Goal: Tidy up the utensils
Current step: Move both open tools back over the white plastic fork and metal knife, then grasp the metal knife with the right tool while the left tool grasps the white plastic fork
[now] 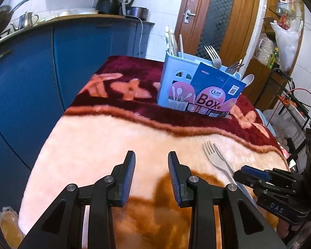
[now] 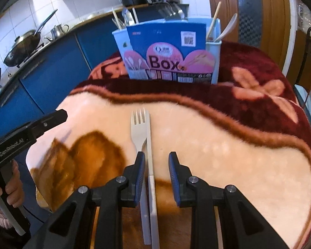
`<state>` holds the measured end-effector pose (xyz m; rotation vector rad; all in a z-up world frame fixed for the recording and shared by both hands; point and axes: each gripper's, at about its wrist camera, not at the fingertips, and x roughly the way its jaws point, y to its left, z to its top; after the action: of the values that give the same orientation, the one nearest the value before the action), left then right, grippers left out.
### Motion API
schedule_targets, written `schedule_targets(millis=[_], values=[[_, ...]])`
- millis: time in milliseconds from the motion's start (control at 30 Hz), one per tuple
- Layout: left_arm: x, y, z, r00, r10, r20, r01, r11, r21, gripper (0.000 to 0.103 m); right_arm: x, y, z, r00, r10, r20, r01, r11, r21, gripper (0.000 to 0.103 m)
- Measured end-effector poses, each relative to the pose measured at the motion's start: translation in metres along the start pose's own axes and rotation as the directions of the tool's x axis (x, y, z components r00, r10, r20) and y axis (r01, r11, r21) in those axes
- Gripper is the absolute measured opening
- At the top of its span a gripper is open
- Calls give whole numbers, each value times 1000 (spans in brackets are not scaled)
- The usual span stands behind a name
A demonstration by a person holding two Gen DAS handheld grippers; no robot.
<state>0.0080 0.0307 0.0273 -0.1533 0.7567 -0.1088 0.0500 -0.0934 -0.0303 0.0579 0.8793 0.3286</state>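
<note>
- Fingers [image 2: 140,176] of the right gripper [image 2: 156,175] are standing apart over the handles of a fork [image 2: 139,129] and a knife [image 2: 149,137], grasping nothing; the knife handle is running between the pads while the fork handle is passing under the left pad, so it looks as if the person is lining up to take one piece rather than both.
- Left gripper [image 1: 151,178] is hovering over the pale part of the blanket [image 1: 105,137] with its pads spread and nothing between them, probably waiting its turn while the other hand works.
- Both loose utensils are lying side by side on the blanket, touching or nearly so, tines pointing toward the holder, which is making a clean single grasp look fiddly.
- Light-blue utensil holder [image 2: 213,51] is standing upright at the far, dark-red end of the table, well apart from the loose pair, with a printed card [image 2: 168,41] leaning against its front.
- Forks, spoons and chopsticks are already standing in its compartments, so I judge the sorting to be well along, with these two pieces left.
</note>
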Motion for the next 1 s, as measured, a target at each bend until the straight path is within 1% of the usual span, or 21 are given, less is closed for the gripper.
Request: schedule_targets(millis=[200,333,467,567,667,733,800,900,1000], values=[[1,0,-1,1000,-3,-4,3,1000,-2,33,8,1,12,999,-2,-48,1,1000,-16,26],[0,-2,-2,1000,-7,-2,7,1000,1,33,14,-3,22,995,7,-102,-7,1000,-8,26],[-1,-4,-2,1000,-11,-2,11,1000,5,33,20,-7,25,988,-2,-152,0,1000,-14,24],[0,-6,-2,1000,-14,-3,14,1000,9,33,23,-3,24,986,-25,-167,18,999,-43,21],[1,-8,-1,1000,-19,-9,19,1000,10,33,28,0,25,985,-28,-171,19,998,-55,19],[2,-11,-1,1000,-23,-14,23,1000,16,34,30,-2,26,985,-22,-169,13,999,-49,10],[3,-13,-2,999,-27,-18,28,999,21,33,29,-5,26,987,-12,-162,6,999,-38,7],[5,-17,-3,999,-39,-31,39,999,25,33,23,-12,21,991,4,-133,-5,1000,-10,6],[9,-24,-4,997,-58,-58,60,998,27,33,10,-21,17,996,20,-84,-17,999,31,6]])
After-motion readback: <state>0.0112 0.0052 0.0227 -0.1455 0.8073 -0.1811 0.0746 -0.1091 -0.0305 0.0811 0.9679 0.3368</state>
